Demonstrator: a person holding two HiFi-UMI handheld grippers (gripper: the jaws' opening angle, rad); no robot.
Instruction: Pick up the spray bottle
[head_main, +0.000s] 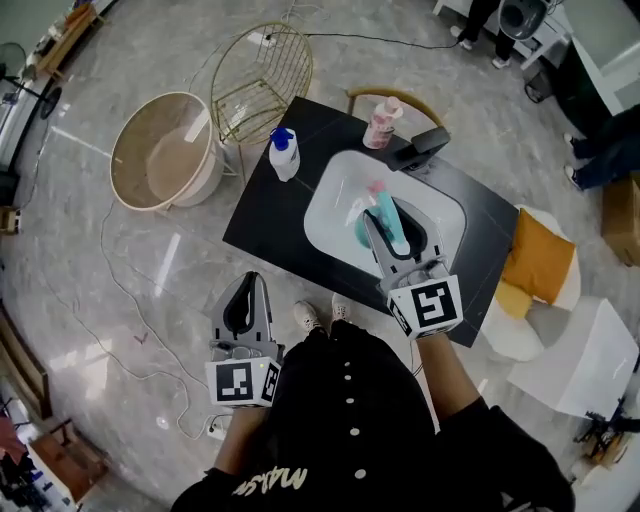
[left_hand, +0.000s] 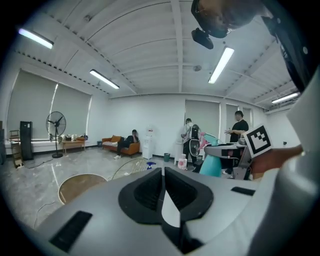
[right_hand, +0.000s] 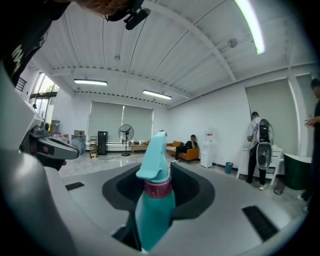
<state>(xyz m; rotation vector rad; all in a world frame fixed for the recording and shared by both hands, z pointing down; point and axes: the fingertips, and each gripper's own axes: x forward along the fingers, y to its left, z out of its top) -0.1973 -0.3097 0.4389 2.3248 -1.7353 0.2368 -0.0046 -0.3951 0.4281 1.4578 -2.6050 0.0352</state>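
A teal spray bottle with a pink collar hangs above the white basin set in the black table. My right gripper is shut on it. In the right gripper view the bottle stands upright between the jaws of that gripper, its trigger head on top and its base hidden. My left gripper is held off the table's near left edge, over the floor. Its jaws meet at the tips with nothing between them, as the left gripper view of it also shows.
A white bottle with a blue head and a pink bottle stand on the table's far side, beside a black fixture. A gold wire chair and a round tub stand beyond. A cushioned stool is at the right.
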